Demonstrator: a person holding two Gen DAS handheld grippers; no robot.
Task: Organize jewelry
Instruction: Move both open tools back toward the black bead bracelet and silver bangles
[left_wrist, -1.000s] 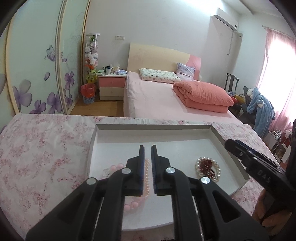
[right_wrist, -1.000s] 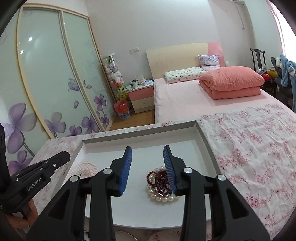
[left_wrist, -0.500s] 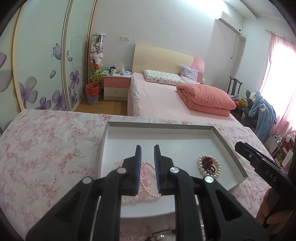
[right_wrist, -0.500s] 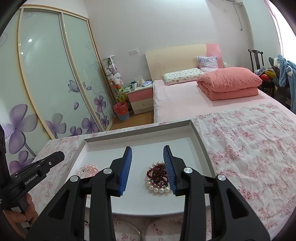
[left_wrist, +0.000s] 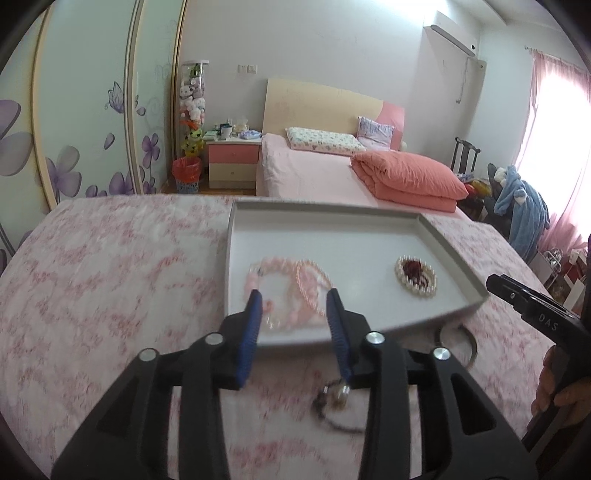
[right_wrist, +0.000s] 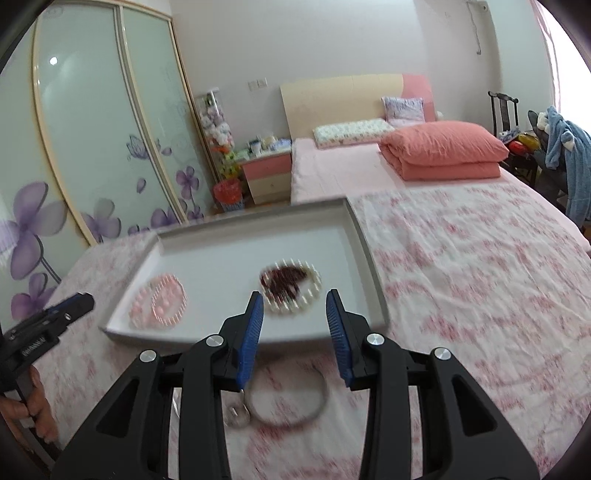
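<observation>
Left gripper withdrawn, opening, pink beads beyond

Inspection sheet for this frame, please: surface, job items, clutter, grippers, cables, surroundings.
Surface: pink floral cloth covering the work surface, with a grey tray on it.
Job's things: pink bead strands in the tray's left part; pearl ring around dark red beads in its right part; metal bangle and a dark corded piece on the cloth, outside the tray's near edge.
Clutter: nothing seen.
Grippers: left hand-held gripper open, jaws just opened, gripping nothing; right hand-held gripper open, empty.
Cables: nothing seen on the surface.
Surroundings: bed, folded quilt, nightstand, flowered wardrobe doors.
</observation>
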